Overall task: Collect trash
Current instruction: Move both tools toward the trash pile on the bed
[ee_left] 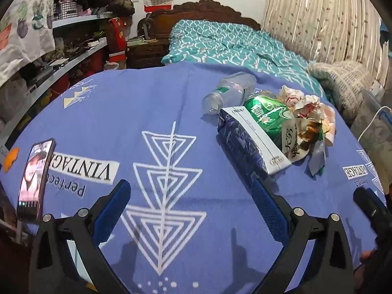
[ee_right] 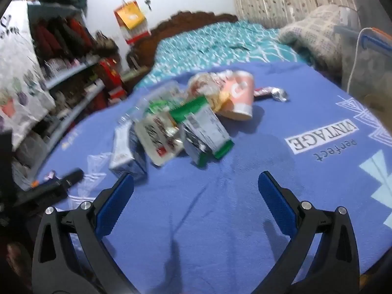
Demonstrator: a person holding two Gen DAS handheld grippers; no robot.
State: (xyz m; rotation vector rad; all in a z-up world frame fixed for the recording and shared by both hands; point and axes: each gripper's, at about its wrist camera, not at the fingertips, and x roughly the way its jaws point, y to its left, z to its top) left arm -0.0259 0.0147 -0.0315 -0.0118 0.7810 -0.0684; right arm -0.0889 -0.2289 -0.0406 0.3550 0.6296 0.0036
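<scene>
Trash pile [ee_left: 274,122] sits on the blue blanket [ee_left: 147,112]: clear bottle [ee_left: 227,93], blue carton [ee_left: 247,142], green bag, crumpled paper. Phone [ee_left: 35,178] well left of pile. Left gripper [ee_left: 191,196] and right gripper [ee_right: 196,188] both spread wide, empty, just short of pile.

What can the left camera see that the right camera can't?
Only the left wrist view shows the phone standing at the cloth's left edge, with its screen lit.

Only the right wrist view shows the pink paper cup lying on its side and the small shiny wrapper beside it.

Both show the blue cloth, the heap of trash with the blue carton, the clear bottle, and the bed behind. Each gripper's jaws stand open and empty.
</scene>
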